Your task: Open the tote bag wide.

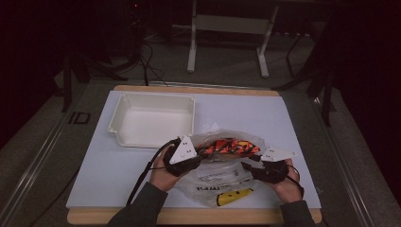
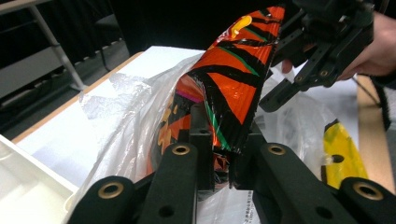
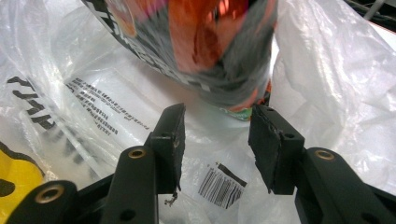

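On the worktop (image 1: 118, 175), near its front edge and between your two hands, lies a clear plastic bag (image 1: 222, 182) w/ an orange-and-black snack packet (image 1: 227, 146) half out of its mouth. The white tray (image 1: 151, 118) sits just behind and to the left, apart from the bag.

Your left claw (image 1: 196, 158) is clenched on the packet: in the left gripper view both pads press the packet's lower end (image 2: 219, 154), w/ the foil pinched flat between them. The packet runs up and away from that claw, toward your right hand, so its long axis lies roughly left-to-right across the worktop, along the line between the claws.

Your right claw (image 3: 217, 140) is released. The jaws stand apart w/ nothing in the gap but the bag's film below; the packet's far end (image 3: 205, 51) hangs just ahead of and above the pads, not touching them. In the left gripper view that claw (image 2: 299, 74) sits beside the packet's upper edge.

So the key relation: the packet is already in your left claw, and its free end points at your right one. The tray is on the left side, nearer the left hand. Prob. next move is to draw the packet out leftward along its own length, w/ the right claw pinning the bag so the film doesn't drag along. Watch the bag's lip; it is loose around the packet's middle.

A yellow item (image 1: 234, 195) stays inside the bag, near the front.
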Tool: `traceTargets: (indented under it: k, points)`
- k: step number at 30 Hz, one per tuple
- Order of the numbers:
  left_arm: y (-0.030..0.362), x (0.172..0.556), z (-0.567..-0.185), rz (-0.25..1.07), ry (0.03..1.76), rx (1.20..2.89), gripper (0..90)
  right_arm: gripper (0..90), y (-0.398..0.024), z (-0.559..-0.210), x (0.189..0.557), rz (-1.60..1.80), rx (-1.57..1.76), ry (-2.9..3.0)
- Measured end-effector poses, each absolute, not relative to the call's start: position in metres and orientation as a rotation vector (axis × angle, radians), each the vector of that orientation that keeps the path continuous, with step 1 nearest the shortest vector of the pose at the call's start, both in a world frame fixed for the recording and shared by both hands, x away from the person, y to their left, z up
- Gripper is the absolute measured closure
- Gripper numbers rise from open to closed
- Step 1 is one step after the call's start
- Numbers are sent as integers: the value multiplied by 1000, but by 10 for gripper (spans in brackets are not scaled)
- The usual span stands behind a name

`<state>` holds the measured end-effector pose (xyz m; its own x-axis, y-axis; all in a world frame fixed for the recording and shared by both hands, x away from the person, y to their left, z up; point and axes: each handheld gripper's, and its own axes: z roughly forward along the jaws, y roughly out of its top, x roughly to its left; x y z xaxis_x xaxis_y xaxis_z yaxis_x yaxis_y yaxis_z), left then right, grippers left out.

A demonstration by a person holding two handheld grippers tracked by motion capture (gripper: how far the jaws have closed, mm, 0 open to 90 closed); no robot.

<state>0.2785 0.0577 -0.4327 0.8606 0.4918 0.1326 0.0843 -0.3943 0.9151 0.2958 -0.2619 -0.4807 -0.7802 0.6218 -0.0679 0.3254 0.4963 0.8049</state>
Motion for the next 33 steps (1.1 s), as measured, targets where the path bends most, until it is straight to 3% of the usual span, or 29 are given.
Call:
traceTargets:
  k: [5, 20, 33]
  points:
    - [62, 280, -428, 412, 445, 1911, 882, 555, -263, -481, 296, 1176, 802, 2390]
    - [75, 286, -421, 242, 496, 1834, 895, 555, -264, -482, 296, 1178, 811, 2379]
    - [72, 288, -412, 223, 489, 1808, 896, 554, -268, -481, 292, 1179, 807, 2381]
